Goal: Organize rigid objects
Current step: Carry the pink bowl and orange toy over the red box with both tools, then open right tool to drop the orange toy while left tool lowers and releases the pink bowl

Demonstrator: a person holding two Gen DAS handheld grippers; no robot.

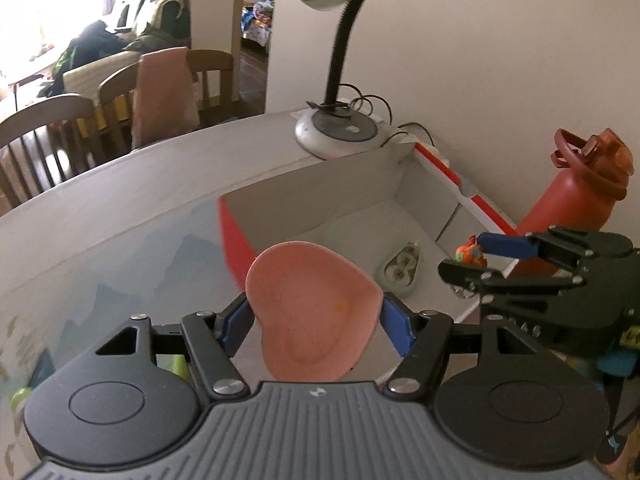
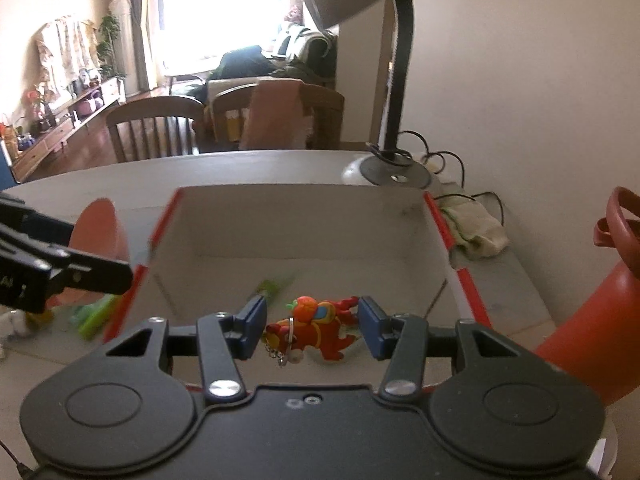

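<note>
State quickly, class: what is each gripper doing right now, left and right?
Left gripper: closed on the pink heart-shaped dish, over the box.
Right gripper: closed on the red and orange keychain figure, over the same box.

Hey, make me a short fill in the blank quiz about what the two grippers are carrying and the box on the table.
The left gripper holds a pink dish shaped like a ____.
The right gripper holds a red and orange ____ on a metal ring.
The box has white walls and ____ edges.

Missing words: heart; keychain figure; red
</note>
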